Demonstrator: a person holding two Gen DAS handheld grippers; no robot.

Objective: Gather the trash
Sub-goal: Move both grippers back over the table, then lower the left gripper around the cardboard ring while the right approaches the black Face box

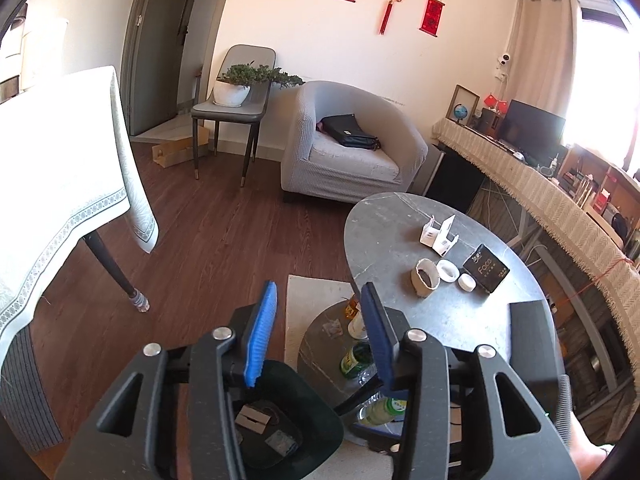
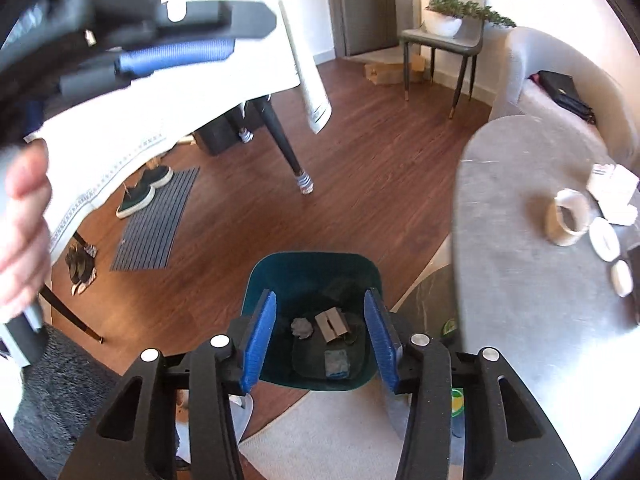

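Note:
A dark teal bin [image 2: 312, 260] stands on the floor beside the grey oval table [image 2: 520, 300]. In the bin lie a folded cardboard piece [image 2: 331, 325], a crumpled grey wad [image 2: 301, 327] and a small grey-blue square [image 2: 337, 362]. My right gripper [image 2: 321, 296] hangs open right above the bin, with nothing between its blue pads. My left gripper [image 1: 319, 292] is open and empty too, above the bin [image 1: 316, 420] and facing the table. On the table [image 1: 400, 220] sit a tipped paper cup [image 1: 425, 278], two white lids [image 1: 448, 270], a black tissue pack [image 1: 485, 268] and torn white cartons [image 1: 439, 234].
A lower round table [image 1: 320, 344] holds green bottles [image 1: 356, 356] and small wrappers. A cloth-covered dining table [image 1: 60, 160] stands at the left, a grey armchair [image 1: 348, 148] and a chair with a plant [image 1: 232, 108] behind. Shoes [image 2: 140, 192] lie by a striped mat.

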